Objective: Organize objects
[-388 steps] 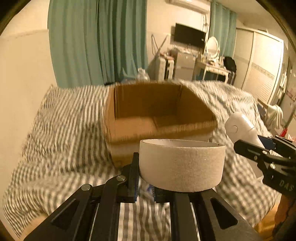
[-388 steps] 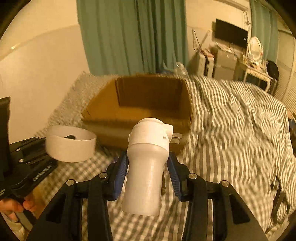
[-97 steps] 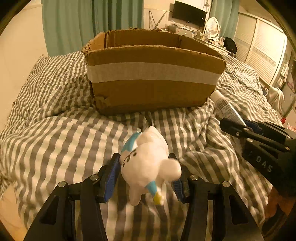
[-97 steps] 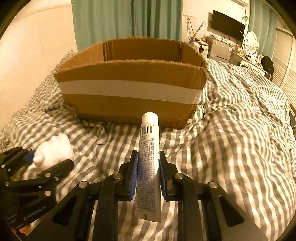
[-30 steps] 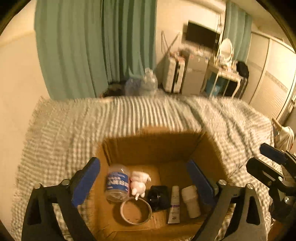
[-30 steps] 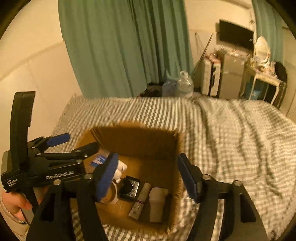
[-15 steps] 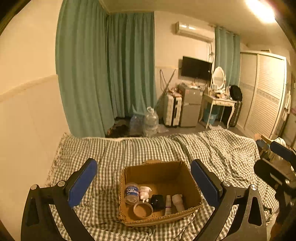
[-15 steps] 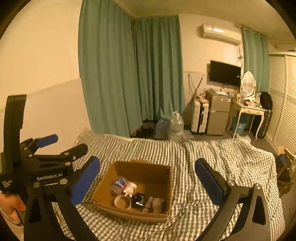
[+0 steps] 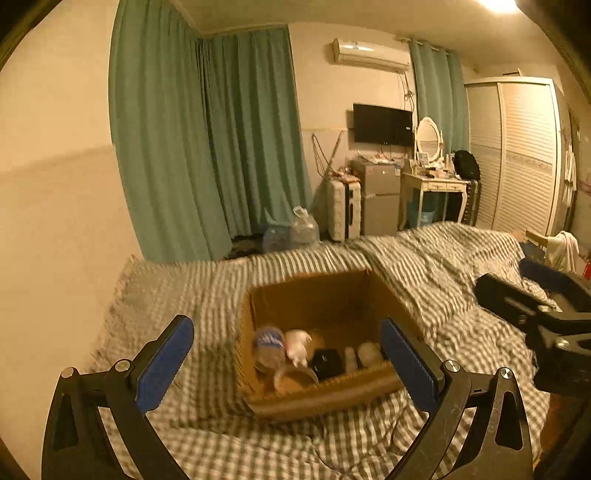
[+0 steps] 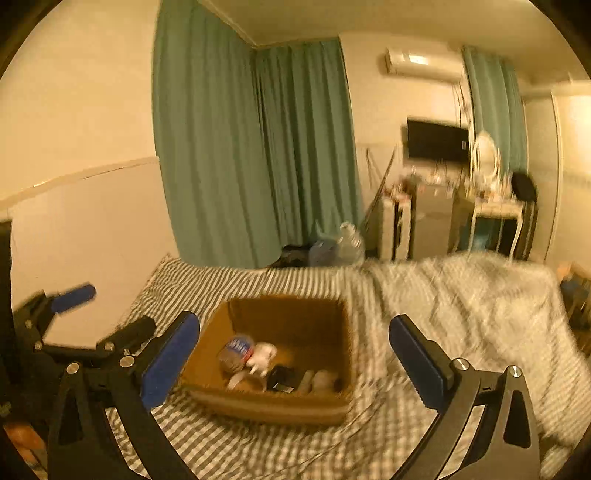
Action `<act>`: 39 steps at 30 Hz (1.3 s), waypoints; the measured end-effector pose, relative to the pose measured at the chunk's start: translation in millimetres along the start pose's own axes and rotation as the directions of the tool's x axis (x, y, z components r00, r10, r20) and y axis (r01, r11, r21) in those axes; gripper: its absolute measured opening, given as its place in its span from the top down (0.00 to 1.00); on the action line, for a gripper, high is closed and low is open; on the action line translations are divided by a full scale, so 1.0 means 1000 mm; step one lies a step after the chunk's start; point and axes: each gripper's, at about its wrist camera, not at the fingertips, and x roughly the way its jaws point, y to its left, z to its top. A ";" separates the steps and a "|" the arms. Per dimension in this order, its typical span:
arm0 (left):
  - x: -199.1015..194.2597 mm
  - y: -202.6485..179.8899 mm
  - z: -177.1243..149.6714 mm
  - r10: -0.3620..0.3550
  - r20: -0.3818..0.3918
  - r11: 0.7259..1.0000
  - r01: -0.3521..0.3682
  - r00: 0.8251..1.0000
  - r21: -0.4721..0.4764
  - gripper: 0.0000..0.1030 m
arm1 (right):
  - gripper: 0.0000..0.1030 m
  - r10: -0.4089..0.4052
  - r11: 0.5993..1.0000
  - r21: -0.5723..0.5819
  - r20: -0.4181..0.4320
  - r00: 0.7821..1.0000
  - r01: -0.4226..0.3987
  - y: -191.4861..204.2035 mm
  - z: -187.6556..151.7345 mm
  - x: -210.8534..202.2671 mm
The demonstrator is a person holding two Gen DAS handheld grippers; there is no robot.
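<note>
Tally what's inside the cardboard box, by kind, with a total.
Clear bottle with blue label: 1
White plush toy: 1
Tape roll: 1
Black object: 1
Tube: 1
White cylinder: 1
Total: 6

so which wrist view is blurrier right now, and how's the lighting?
Right wrist: heavier motion blur, cardboard box and bedding smeared. Left wrist: blur mostly on the box contents; far wall sharp. Both: warm orange cast, fisheye vignette; ceiling light glares top right in left wrist.
</note>
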 end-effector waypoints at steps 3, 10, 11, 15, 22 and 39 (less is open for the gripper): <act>0.024 -0.005 -0.025 -0.001 -0.038 1.000 0.002 0.999 0.021 0.00 | 0.00 -0.033 0.999 -0.007 -0.061 0.998 0.033 -0.007 -0.030 0.028; 0.047 0.018 -0.069 0.057 -0.043 0.998 -0.059 0.997 -0.036 0.00 | 0.00 -0.081 0.995 -0.066 -0.021 0.996 0.080 -0.001 -0.075 0.050; 0.049 0.022 -0.074 0.070 -0.045 0.996 -0.073 0.997 -0.046 0.00 | 0.00 -0.080 0.994 -0.070 -0.021 0.997 0.079 0.000 -0.079 0.053; 0.059 0.037 -0.094 0.120 -0.071 0.990 -0.125 0.990 -0.068 0.00 | 0.00 -0.094 0.995 -0.044 -0.029 0.995 0.093 -0.004 -0.098 0.055; 0.057 0.046 -0.114 0.139 -0.078 0.986 -0.145 0.987 -0.084 0.00 | 0.00 -0.156 0.984 -0.093 -0.017 0.988 0.153 0.004 -0.123 0.053; 0.041 0.041 -0.106 0.153 -0.021 0.983 -0.154 0.988 -0.100 0.00 | 0.00 -0.165 0.985 -0.062 -0.041 0.985 0.163 -0.007 -0.130 0.061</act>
